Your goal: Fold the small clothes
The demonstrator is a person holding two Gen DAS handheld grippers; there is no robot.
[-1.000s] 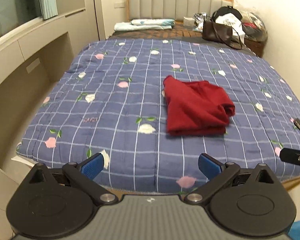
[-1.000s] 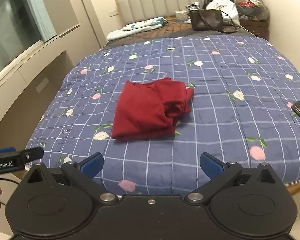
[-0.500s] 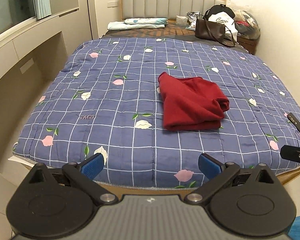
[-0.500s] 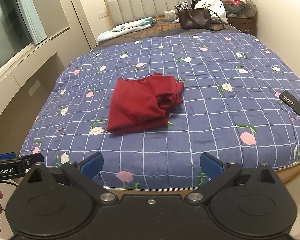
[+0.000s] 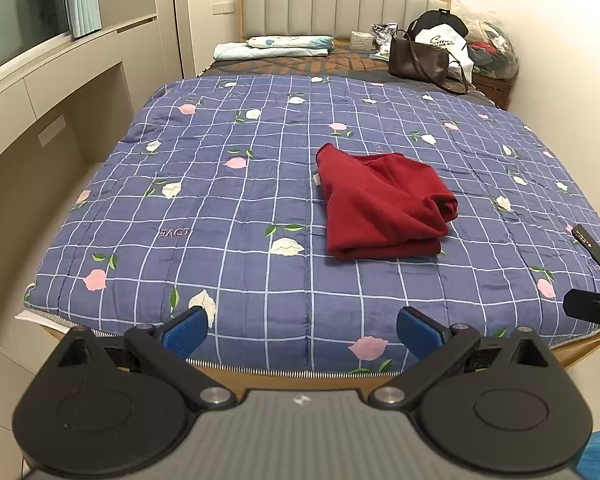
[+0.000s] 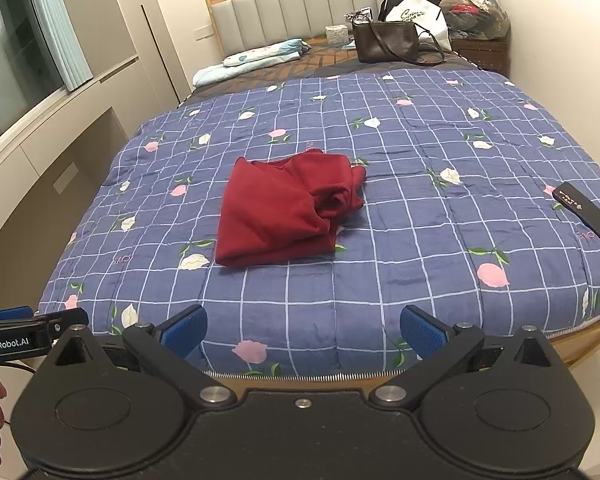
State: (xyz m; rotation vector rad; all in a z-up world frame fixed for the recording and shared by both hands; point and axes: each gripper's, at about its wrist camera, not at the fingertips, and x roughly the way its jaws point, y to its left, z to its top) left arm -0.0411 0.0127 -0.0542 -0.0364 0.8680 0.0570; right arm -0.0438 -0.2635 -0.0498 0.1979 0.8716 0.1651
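Note:
A dark red garment [image 5: 380, 204] lies folded in a compact bundle near the middle of the blue floral quilt [image 5: 240, 184]; it also shows in the right wrist view [image 6: 284, 212]. My left gripper [image 5: 302, 330] is open and empty, held off the foot of the bed, well short of the garment. My right gripper [image 6: 303, 330] is open and empty too, also back beyond the foot edge. The left gripper's tip [image 6: 32, 320] shows at the left edge of the right wrist view.
A black remote [image 6: 584, 212] lies on the quilt's right side. A brown handbag [image 5: 418, 60], bags and folded bedding [image 5: 272, 46] sit by the headboard. A built-in cabinet [image 5: 40, 120] runs along the left; a wall is at the right.
Both grippers have pulled back from the bed, so the garment looks smaller and farther and the bed's foot edge has come into view. The garment has not moved.

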